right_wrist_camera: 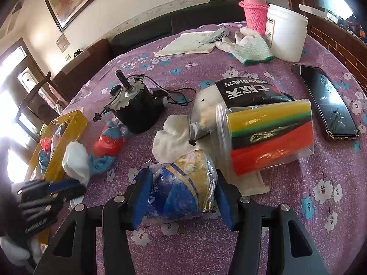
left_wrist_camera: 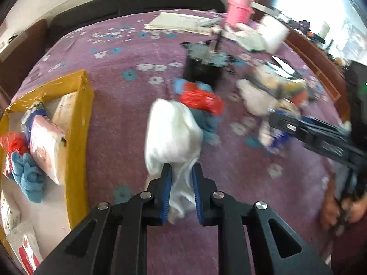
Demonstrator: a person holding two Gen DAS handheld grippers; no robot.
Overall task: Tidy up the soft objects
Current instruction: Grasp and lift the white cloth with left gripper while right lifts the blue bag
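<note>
**Two grippers, two soft loads above a cluttered purple tablecloth**

Carrying a limp white cloth (left_wrist_camera: 172, 135) pinched between its blue pads, the left gripper (left_wrist_camera: 182, 171) hangs over the flowered tablecloth (left_wrist_camera: 128, 105), with the yellow cardboard box (left_wrist_camera: 80, 123) off to its left. The box already holds soft goods: a fuzzy blue item (left_wrist_camera: 27, 174), a pink plastic-wrapped pack (left_wrist_camera: 45, 146) and something red. The cloth bunches and droops below the pads, so it looks light and floppy; a pinch on a thick fold seems to serve best.

The right gripper (right_wrist_camera: 181, 197) is closed around a crinkly blue-and-gold plastic packet (right_wrist_camera: 183, 190), its jaws set on either side. The packet bulges and dents, suggesting soft, light contents under a slick film that may slip; a hold across the middle looks safest.

Ahead of the right gripper lie a second white cloth (right_wrist_camera: 172, 137), a clear bag of bright folded sheets (right_wrist_camera: 270, 137) and a black-labelled bag (right_wrist_camera: 247, 91). Further ahead to its left sits a hard black motor (right_wrist_camera: 135, 110) with wires, a red-and-blue knit bundle (right_wrist_camera: 107, 146) beside it. A phone (right_wrist_camera: 325, 103) lies to the right; a work glove (right_wrist_camera: 250, 45) and a white tub (right_wrist_camera: 286, 32) stand well beyond.
</note>
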